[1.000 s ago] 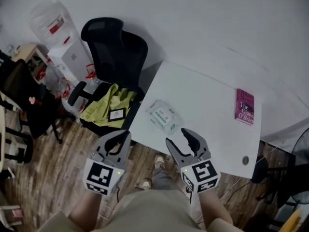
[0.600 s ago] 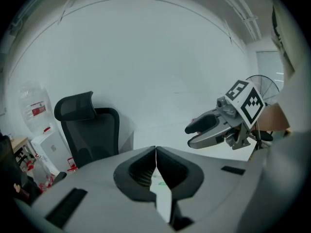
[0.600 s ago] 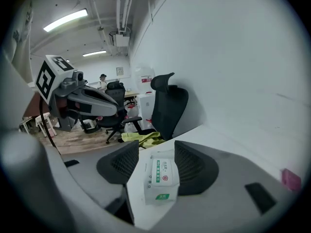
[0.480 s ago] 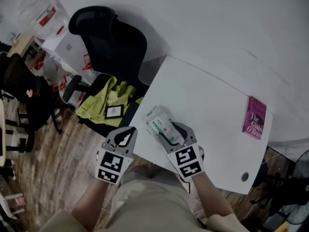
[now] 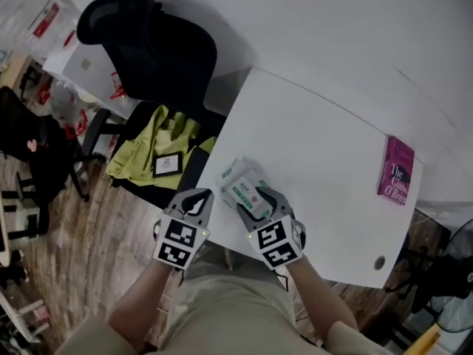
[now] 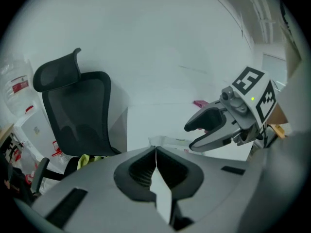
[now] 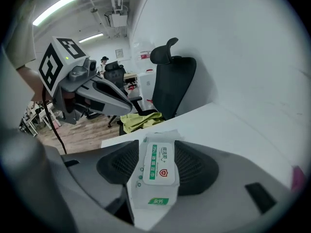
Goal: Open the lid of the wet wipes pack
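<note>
The wet wipes pack [image 5: 242, 186], white with a green-printed flap lid, lies near the front left edge of the white table [image 5: 318, 146]. My right gripper [image 5: 256, 203] has a jaw on each long side of the pack and is shut on it. In the right gripper view the pack [image 7: 155, 171] fills the gap between the pads, and its lid [image 7: 160, 165] lies flat and closed. My left gripper [image 5: 196, 197] hovers just off the table's edge, left of the pack, with its jaws shut and empty [image 6: 155, 152]. In the left gripper view the right gripper [image 6: 206, 130] is over the pack [image 6: 170, 141].
A pink book [image 5: 396, 170] lies at the table's far right. A cable hole [image 5: 379, 260] sits near the front right corner. A black office chair [image 5: 159, 46] with a yellow-green cloth [image 5: 159, 143] on its seat stands left of the table.
My right gripper moved forward from the table's front edge onto the pack and closed round it. My left gripper rose to the table's edge beside it.
</note>
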A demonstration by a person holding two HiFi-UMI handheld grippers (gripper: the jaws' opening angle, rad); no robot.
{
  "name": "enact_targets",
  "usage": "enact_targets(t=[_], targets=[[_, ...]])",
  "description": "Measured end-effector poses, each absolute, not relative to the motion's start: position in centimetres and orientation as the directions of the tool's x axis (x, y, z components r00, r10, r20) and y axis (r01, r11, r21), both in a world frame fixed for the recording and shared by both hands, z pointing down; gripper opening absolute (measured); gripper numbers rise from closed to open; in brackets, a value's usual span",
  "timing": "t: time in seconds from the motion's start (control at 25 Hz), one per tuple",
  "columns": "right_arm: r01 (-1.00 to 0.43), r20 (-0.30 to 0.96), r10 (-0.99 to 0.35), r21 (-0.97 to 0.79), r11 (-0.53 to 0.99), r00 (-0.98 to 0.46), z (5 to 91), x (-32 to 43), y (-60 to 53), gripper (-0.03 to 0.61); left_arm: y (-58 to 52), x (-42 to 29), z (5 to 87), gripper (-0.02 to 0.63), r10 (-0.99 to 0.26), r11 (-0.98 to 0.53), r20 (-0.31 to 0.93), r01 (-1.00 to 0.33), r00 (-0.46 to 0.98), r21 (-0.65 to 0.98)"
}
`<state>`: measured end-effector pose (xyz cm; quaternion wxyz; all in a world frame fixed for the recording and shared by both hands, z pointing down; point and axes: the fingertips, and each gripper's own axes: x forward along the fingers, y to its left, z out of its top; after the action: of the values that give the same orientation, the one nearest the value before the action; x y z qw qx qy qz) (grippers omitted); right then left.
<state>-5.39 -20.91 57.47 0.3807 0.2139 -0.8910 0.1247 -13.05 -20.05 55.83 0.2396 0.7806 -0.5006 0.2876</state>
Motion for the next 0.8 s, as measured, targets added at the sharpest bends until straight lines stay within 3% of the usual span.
enact_targets(t=[0.36, 0.8], targets=[[-0.542, 0.793, -0.29, -0.06, 0.838, -0.536, 62.0, -6.8, -20.0, 0.244, -20.4, -12.2, 61.8, 0.021, -0.488, -0.519, 0.746, -0.838, 0.454, 0.171], [-0.57, 0.829, -0.379, 0.091, 0.817, -0.411, 64.8, -6.8, -20.3, 0.236, -20.8, -10.9, 65.9, 0.021, -0.338, -0.648, 0.757, -0.722, 0.559, 0.243]])
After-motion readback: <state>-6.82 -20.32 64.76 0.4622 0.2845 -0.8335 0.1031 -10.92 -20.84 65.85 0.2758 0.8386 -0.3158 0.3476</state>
